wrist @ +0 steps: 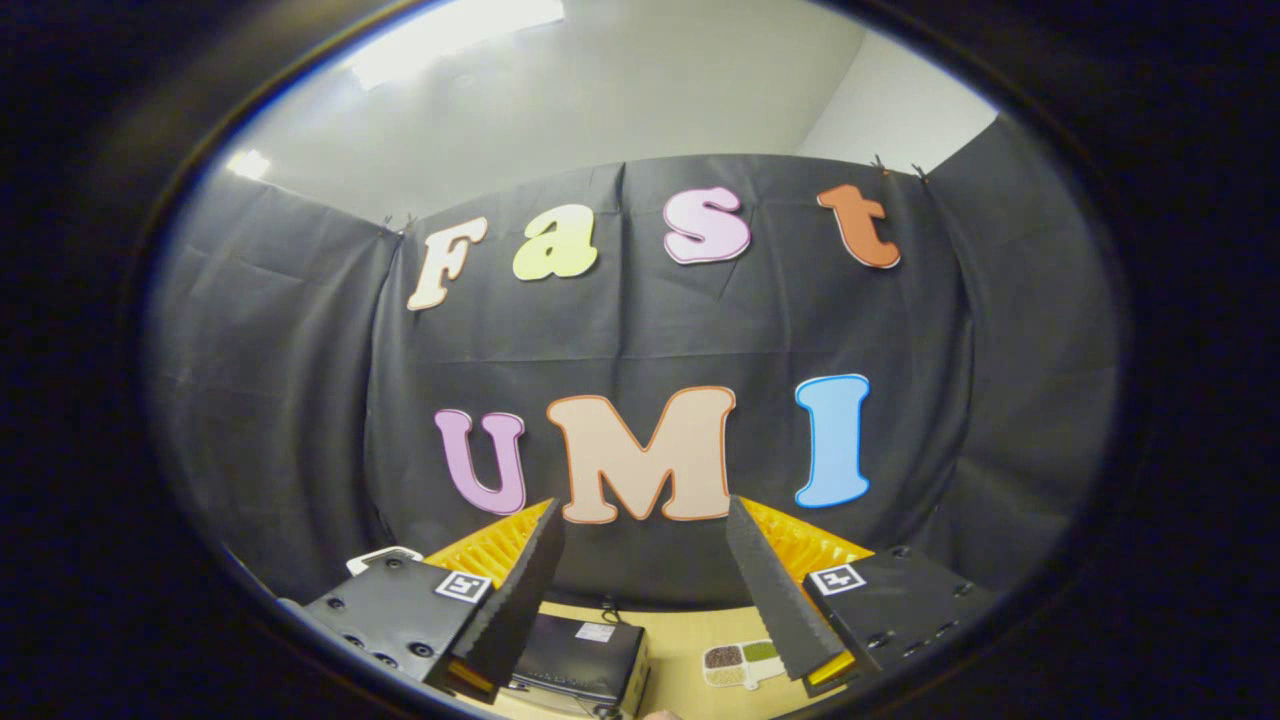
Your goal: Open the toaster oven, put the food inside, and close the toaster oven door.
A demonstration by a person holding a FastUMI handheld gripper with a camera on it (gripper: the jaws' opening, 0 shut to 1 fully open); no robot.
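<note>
My gripper (645, 525) is held high above the table and stands open, with nothing between its fingers (525, 590). Far below, between the fingers, a black toaster oven (580, 655) sits on the wooden table (680, 640); I see its top and cannot tell whether its door is open or shut. Just to the right of the oven, near the right finger, lies a small white plate with brown and green food (740, 663).
The black cloth wall (640, 330) stands beyond the table and wraps around both sides. A white wall and ceiling rise above it.
</note>
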